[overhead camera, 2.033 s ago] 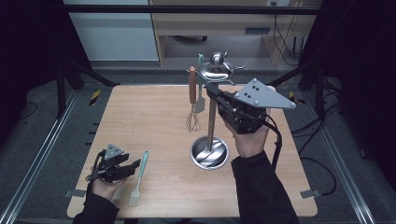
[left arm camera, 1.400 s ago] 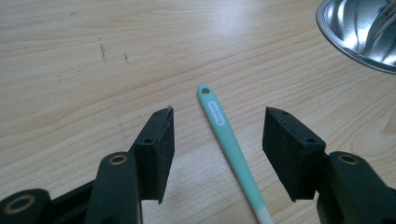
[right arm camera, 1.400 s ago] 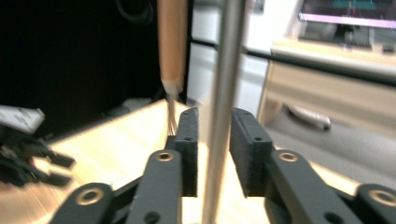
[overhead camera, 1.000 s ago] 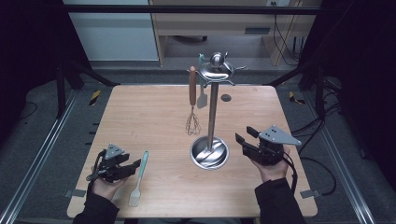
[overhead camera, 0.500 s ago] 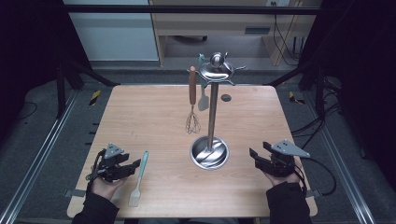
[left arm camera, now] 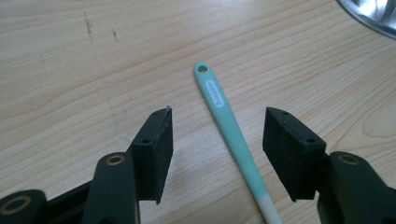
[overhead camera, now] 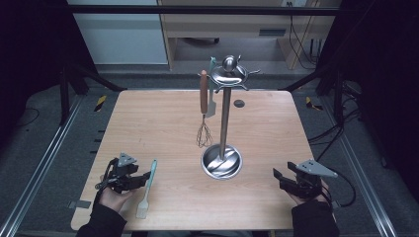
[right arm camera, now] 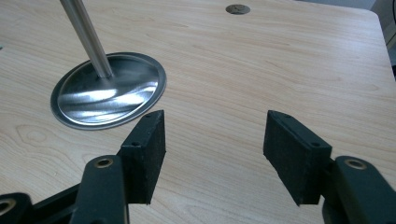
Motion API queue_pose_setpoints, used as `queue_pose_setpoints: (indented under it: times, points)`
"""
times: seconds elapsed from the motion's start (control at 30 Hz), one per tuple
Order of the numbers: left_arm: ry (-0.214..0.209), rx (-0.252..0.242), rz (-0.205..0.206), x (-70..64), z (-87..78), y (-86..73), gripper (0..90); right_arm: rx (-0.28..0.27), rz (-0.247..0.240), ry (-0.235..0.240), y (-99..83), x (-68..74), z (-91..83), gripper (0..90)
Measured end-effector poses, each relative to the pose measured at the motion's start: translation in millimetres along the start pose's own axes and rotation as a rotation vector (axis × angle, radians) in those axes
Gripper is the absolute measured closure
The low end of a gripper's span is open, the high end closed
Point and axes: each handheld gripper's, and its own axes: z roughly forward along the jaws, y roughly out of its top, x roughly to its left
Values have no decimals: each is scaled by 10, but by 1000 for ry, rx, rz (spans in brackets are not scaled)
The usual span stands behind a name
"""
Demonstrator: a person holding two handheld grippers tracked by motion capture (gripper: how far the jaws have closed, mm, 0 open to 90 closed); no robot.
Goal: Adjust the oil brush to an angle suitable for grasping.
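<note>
My left gripper (overhead camera: pixel 141 178) sits low at the near left corner of the table (overhead camera: pixel 148 118), its jaws spread wide and empty. Between them, seen in the left gripper view, lies the brush (left arm camera: pixel 227 122), a slim mint-green utensil flat on the wood, its handle running away from me and ending in a small hanging hole (left arm camera: pixel 202 68). In the high view the brush (overhead camera: pixel 147 186) lies just beside my left gripper, with its pale head toward the near edge of the table.

My right gripper (overhead camera: pixel 282 178) rests at the near right corner, jaws also spread with nothing between them, well apart from the brush. Ahead of it in the right gripper view is the shiny round base of the utensil stand (right arm camera: pixel 108 96). A whisk (overhead camera: pixel 203 111) and a spatula (overhead camera: pixel 212 94) hang from the top of the stand.

I judge the brush to be light and fairly stiff along the handle, with a smooth, probably slippery plastic or silicone skin. Lying flat, it gives little height to pinch. I would close on the green handle at its mid-length, across the narrow width, squarely so it does not roll or squirt out. The pale head end looks softer, so I would keep off it.
</note>
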Motion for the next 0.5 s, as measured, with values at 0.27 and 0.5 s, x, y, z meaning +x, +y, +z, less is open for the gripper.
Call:
queue_pose_setpoints:
  times: [0.27,0.5]
  points:
    - [5,69,-1,-29,39,-20,470,31,-33,-2,-15,47,52,401]
    - [6,127,2,-67,77,-41,527,33,-29,9,-9,58,44,415]
